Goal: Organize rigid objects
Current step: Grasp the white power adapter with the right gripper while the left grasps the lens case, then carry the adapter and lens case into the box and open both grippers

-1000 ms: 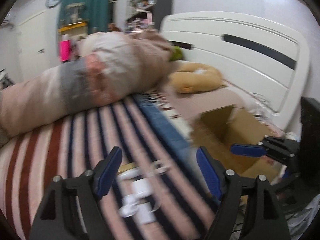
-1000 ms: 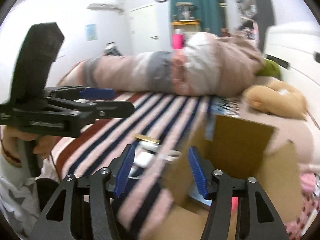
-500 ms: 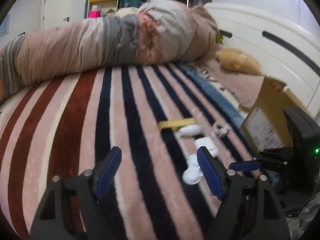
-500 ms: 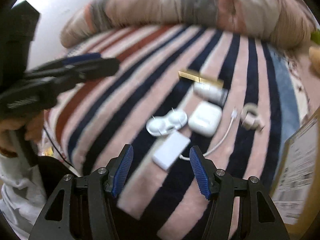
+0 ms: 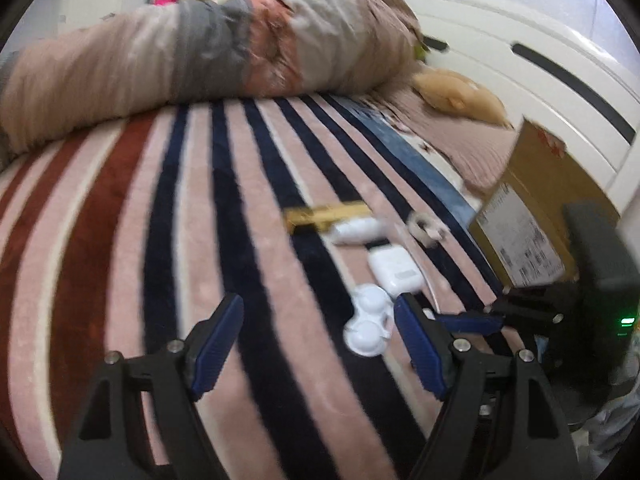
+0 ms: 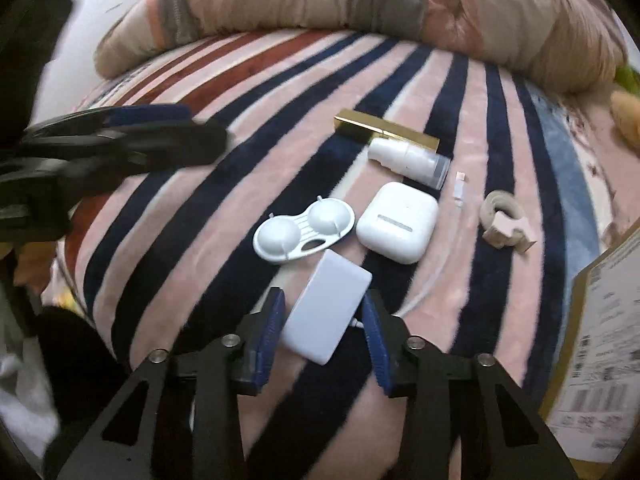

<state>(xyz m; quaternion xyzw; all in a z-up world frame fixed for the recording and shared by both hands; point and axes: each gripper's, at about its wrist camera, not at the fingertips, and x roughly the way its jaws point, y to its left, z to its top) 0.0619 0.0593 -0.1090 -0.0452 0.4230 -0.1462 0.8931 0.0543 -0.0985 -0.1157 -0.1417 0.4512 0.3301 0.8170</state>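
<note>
Several small rigid objects lie on a striped blanket. A flat white power bank sits between the open fingers of my right gripper, which straddles it low over the blanket. Beyond it lie a white contact lens case, a white earbud case, a small white bottle, a gold bar-shaped box and a beige tape roll. My left gripper is open and empty, left of the lens case. The earbud case also shows in the left wrist view.
A cardboard box with printed labels stands at the right edge of the bed, also seen in the left wrist view. A rolled duvet lies across the far side. A white headboard and a tan plush toy are beyond.
My right gripper has moved down and forward so its fingers now straddle the power bank. My left gripper has moved closer to the objects, with the lens case near its right finger.
</note>
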